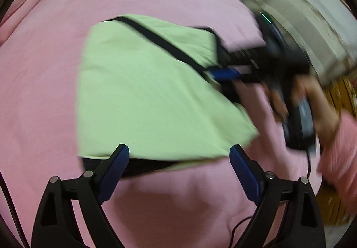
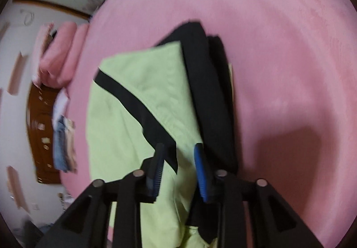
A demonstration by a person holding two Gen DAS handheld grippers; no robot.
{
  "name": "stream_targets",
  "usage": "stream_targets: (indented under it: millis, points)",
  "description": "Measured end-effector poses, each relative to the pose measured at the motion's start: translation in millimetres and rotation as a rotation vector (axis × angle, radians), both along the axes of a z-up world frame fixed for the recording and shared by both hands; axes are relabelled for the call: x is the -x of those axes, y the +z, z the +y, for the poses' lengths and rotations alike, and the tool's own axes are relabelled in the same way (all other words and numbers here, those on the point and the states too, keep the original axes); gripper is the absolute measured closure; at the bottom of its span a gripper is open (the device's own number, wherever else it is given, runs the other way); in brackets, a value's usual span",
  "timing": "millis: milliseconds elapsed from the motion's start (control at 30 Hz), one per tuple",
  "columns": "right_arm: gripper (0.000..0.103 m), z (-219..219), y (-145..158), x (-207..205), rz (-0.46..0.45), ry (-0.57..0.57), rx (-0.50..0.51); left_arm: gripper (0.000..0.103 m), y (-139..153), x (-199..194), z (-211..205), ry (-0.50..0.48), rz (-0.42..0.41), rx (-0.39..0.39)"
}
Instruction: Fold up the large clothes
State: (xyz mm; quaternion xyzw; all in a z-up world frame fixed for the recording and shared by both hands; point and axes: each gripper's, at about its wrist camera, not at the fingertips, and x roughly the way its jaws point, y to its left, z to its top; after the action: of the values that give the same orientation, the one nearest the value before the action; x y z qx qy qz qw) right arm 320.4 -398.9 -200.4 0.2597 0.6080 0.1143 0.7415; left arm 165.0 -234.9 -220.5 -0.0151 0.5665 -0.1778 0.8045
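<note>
The folded lime-green garment with black trim [image 1: 142, 91] lies flat on the pink bedsheet [image 1: 40, 91], apparently finished. The left gripper [image 1: 179, 154] gapes wide and empty. The right gripper [image 2: 179, 152] stands partly open (2 pads straddling cloth, seemingly unclamped).

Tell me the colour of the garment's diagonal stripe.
Black, across the light green garment; stripe clearest in the right wrist view.

We see a pale green garment [image 1: 138, 91] crossed by a black stripe [image 2: 136, 105], lying on a plain pink sheet [image 1: 44, 91], while the black grippers carry blue finger pads [image 1: 116, 172].
</note>
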Motion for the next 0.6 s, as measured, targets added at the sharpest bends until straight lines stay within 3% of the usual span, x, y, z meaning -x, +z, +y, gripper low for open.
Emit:
stream_targets:
  millis: [167, 233, 267, 300, 433, 600]
  points:
    - [0.075, 31, 0, 8, -0.026, 0.075, 0.138, 0.011, 0, -33, 44, 0.171, -0.002, -0.045]
    - [0.1, 43, 1, 10, -0.05, 0.116, 0.164, 0.011, -3, -42, 54, 0.214, 0.006, -0.059]
    - [0.103, 46, 2, 11, -0.062, 0.134, 0.164, 0.011, -2, -50, 59, 0.229, 0.01, -0.065]
    - [0.103, 50, 2, 14, -0.078, 0.154, 0.177, 0.011, -4, -54, 64, 0.246, 0.014, -0.072]
    - [0.103, 69, 16, 21, -0.092, 0.203, 0.386, 0.011, -10, -60, 70, 0.271, 0.034, -0.094]
    - [0.103, 52, 20, 25, -0.056, 0.167, 0.394, 0.011, -24, -63, 57, 0.253, 0.05, -0.134]
